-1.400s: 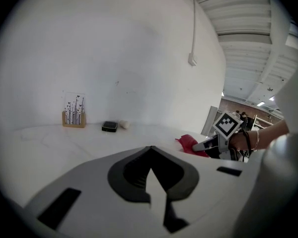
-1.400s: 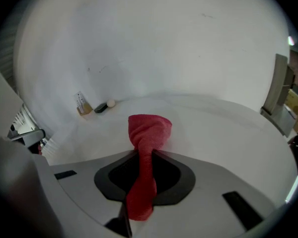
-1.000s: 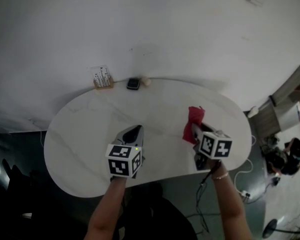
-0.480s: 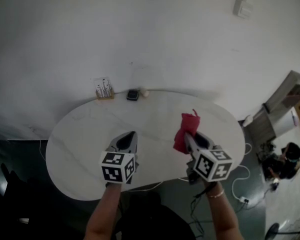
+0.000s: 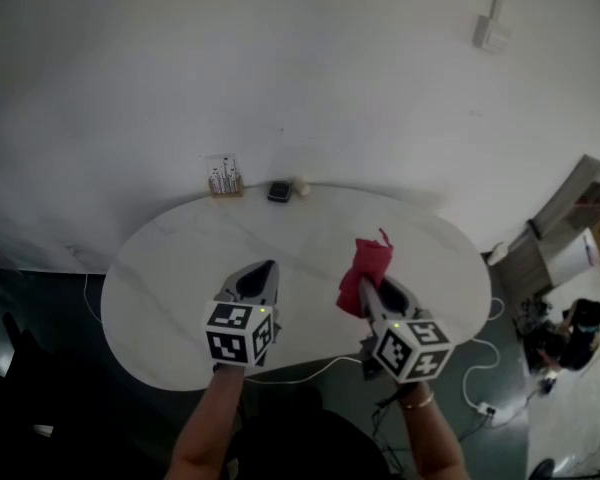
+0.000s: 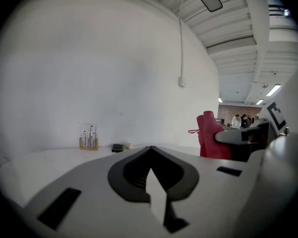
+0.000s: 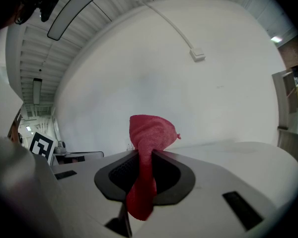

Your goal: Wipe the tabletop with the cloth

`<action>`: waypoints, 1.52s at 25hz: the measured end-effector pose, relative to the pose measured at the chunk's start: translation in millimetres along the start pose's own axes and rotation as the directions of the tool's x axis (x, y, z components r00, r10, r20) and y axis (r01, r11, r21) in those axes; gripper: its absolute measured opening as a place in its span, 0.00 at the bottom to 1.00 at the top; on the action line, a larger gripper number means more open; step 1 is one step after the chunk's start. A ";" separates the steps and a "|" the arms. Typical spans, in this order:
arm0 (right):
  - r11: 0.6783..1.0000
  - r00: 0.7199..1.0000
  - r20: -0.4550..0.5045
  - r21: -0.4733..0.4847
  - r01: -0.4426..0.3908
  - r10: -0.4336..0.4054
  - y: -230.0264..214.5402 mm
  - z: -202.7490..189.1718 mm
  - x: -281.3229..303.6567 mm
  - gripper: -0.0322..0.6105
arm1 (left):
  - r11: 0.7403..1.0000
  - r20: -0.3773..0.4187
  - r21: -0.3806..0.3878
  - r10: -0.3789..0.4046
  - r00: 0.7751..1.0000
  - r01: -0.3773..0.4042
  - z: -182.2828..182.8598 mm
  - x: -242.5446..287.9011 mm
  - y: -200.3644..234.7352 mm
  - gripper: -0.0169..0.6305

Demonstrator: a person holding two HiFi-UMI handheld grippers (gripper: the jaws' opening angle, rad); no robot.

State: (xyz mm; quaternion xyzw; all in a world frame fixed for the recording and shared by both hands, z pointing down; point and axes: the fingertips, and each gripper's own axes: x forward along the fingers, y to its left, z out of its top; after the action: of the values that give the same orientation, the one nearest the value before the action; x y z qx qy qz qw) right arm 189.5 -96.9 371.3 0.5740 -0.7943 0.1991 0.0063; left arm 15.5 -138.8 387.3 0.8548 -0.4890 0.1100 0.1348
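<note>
Now the red cloth (image 5: 366, 268) stands bunched upright, pinched in the right gripper (image 5: 364, 290) above the tabletop's (image 5: 170, 268) right half. It looks lifted clear, so wiping means lowering it. The left gripper (image 5: 261, 271) hovers alongside, closed and empty.

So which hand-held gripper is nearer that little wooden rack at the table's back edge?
Left. The left hand-held gripper is almost straight in front of the wooden rack; the right hand-held gripper, clamping the red cloth, is well off to the rack's right.
</note>
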 end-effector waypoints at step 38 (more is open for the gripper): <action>0.992 0.995 0.081 -0.120 -0.041 0.051 31.1 -4.5 -8.2 0.15 | 0.999 0.026 -0.003 0.048 0.998 -0.048 -0.9 -15.9 3.2 0.03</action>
State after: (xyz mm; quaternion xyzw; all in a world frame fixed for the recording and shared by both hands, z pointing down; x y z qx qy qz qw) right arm 162.9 -79.8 363.9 0.5621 -0.8172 0.1274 0.0023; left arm 4.8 -127.3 383.4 0.8440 -0.5112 0.1014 0.1265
